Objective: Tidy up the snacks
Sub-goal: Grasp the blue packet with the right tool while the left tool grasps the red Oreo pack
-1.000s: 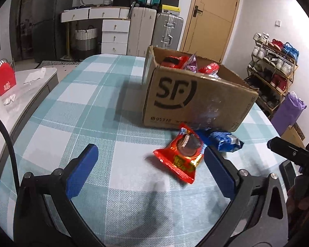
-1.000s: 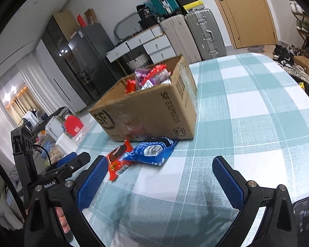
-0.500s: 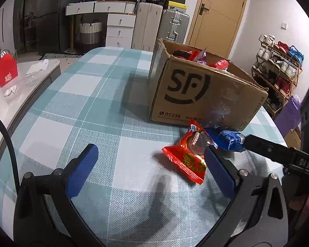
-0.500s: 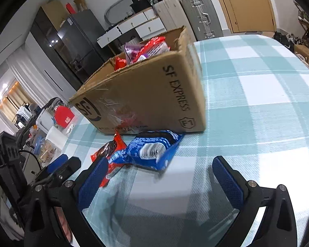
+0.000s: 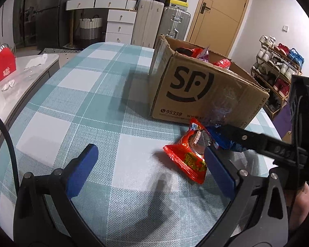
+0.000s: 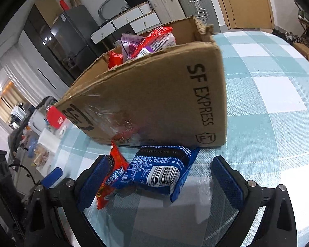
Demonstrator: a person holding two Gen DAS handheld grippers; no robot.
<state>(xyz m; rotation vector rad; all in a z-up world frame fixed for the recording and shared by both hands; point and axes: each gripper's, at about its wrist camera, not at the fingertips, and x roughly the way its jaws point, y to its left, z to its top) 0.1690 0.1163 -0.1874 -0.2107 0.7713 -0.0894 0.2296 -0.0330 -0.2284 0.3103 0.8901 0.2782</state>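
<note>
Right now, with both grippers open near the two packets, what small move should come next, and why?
Probably close the right gripper on the blue packet. It lies between the open fingers, in front of the box, and partly over the red packet, so it should go first.

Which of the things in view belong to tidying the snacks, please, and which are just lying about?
Part of the job:
- blue snack pack
- red snack pack
- cardboard box
- snacks already in the box

Just lying about:
- suitcases
- shoe rack
- woven basket
- red paper bag
</note>
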